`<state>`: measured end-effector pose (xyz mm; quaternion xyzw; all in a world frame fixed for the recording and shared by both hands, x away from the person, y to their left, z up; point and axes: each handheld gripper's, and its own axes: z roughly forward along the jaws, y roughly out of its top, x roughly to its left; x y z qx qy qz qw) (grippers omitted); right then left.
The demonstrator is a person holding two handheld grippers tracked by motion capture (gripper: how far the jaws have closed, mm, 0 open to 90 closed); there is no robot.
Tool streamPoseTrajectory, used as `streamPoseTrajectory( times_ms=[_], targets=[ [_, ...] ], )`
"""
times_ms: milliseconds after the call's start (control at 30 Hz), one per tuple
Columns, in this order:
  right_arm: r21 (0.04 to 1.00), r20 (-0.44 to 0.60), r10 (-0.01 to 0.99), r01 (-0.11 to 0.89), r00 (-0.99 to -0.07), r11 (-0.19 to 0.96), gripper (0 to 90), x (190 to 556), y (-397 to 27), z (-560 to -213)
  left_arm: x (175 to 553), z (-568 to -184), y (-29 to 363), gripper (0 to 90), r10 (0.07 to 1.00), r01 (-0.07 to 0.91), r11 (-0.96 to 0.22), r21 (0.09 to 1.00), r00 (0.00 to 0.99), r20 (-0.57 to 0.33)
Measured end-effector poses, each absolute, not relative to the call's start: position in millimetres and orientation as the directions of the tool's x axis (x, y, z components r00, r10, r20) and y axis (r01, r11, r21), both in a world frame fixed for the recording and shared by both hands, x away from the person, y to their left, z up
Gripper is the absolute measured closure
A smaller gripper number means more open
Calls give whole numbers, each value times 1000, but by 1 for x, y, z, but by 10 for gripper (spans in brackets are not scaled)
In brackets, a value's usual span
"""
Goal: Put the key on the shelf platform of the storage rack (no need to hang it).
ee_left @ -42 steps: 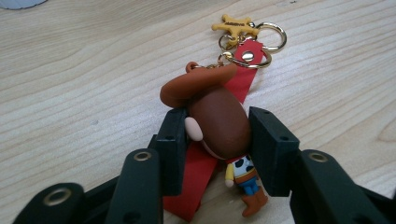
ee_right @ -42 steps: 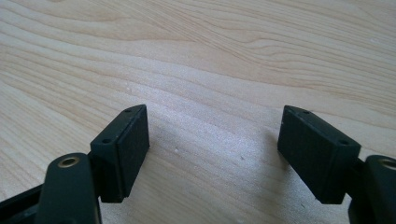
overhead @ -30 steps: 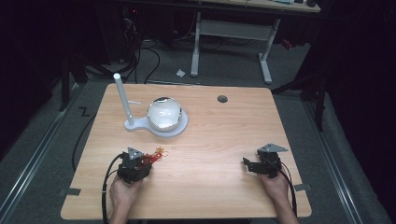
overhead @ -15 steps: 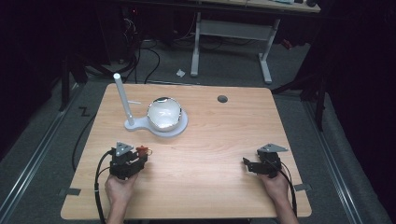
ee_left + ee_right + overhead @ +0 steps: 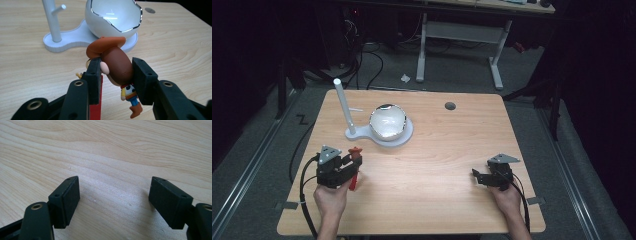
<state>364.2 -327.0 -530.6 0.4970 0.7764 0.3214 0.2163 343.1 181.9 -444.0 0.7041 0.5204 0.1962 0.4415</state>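
Table (image 5: 437,165): light wood top; both grippers sit over its near half.
Stand (image 5: 75,43): white base with an upright post and side peg, beyond the left gripper's jaws, well apart from them.
Bowl (image 5: 113,15): white egg-shaped shell with a silver rim, seated on the stand's base, straight ahead of the left gripper, just behind the figure's hat.
Left gripper (image 5: 116,72): clenched on the cowboy figure; pads press on both sides of its head.
Right gripper (image 5: 113,195): released, jaws wide apart, bare table between them, nothing held.
Cowboy figure (image 5: 117,67): small toy keychain with orange hat and brown head, hanging head-up between the left gripper's pads, body and boots dangling below, clear of the table.
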Motion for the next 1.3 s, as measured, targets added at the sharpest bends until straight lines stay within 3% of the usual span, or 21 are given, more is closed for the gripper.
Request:
streamPoseTrajectory(
  times_ms=[667, 1300],
  targets=[
    [714, -17, 911, 633, -412, 300, 249, 364, -327, -531, 353, -407, 190, 615, 886, 515, -76, 854, 428, -179],
    [713, -15, 911, 634, -412, 299, 249, 364, -327, -531, 384, -351, 171, 614, 844, 489, -118, 864, 507, -172]
  ],
)
